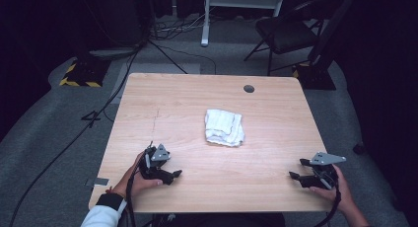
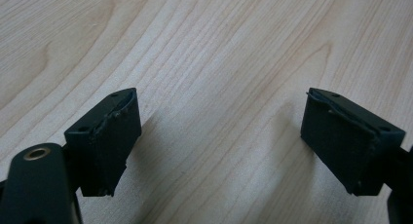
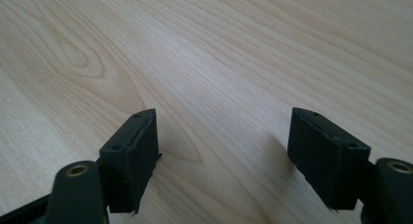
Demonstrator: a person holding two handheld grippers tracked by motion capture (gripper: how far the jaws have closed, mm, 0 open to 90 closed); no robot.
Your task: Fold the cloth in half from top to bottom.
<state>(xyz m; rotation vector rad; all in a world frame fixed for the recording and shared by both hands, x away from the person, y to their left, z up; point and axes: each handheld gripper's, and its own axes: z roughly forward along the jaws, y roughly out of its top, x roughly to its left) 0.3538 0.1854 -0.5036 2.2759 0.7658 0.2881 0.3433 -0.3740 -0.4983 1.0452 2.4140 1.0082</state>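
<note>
A crumpled white cloth lies folded near the middle of the light wooden table. My left gripper rests low at the front left, a hand around it, jaws pointing right. Its own view has the left gripper open over bare wood, nothing between the black pads. At the front right edge my right gripper is held in the other hand and points left. The right gripper stands open above the wood grain, empty between its pads. Both grippers are well apart from the cloth.
A round cable hole sits near the table's far edge. Beyond the table stand a black folding chair, a white frame leg and cables on the grey carpet. A yellow-black striped base lies at the far left.
</note>
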